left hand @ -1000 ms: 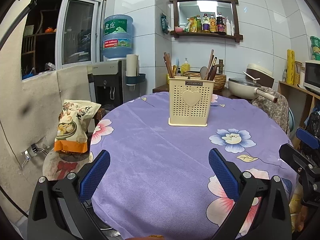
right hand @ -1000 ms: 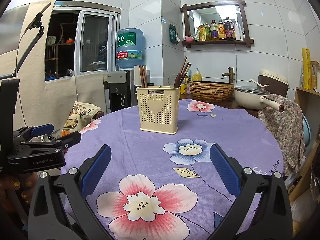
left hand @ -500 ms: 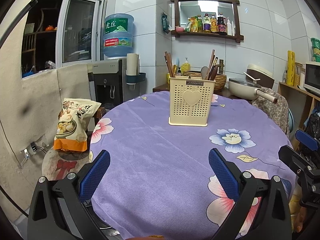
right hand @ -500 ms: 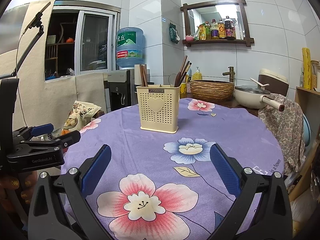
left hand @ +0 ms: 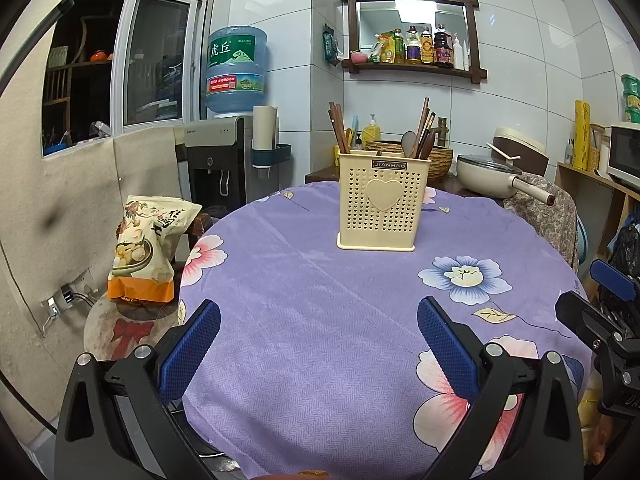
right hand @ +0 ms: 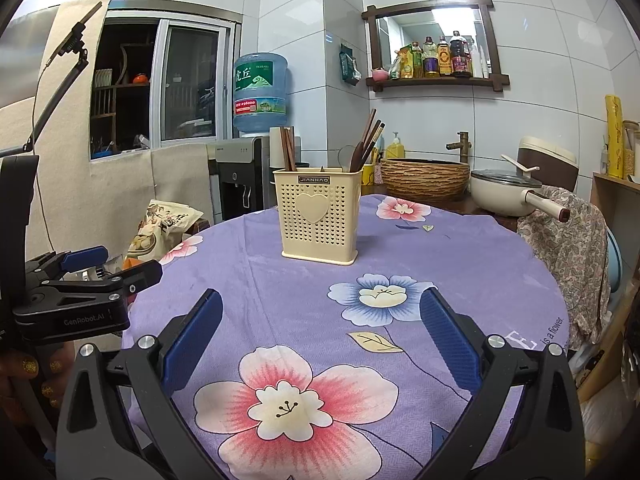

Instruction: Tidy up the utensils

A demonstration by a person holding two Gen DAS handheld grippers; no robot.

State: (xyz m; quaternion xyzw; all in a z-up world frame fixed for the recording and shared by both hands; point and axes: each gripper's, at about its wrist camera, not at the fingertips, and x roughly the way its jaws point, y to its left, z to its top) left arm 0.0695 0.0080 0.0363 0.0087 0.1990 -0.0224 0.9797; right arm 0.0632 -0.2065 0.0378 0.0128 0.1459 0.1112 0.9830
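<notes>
Both hand-held grippers, left (left hand: 318,338) and right (right hand: 320,330), wide, empty; utensil holder (left hand: 383,200) well ahead.

Round table (left hand: 360,320), purple floral cloth; cream utensil caddy (left hand: 382,204) upright.

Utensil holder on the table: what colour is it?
Cream utensil holder, clearest in the left wrist view.

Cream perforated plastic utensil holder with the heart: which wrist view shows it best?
Left wrist: the cream perforated plastic utensil holder faces the camera square-on, centred. Right wrist shows it left of centre, angled, one side wall visible.
</notes>
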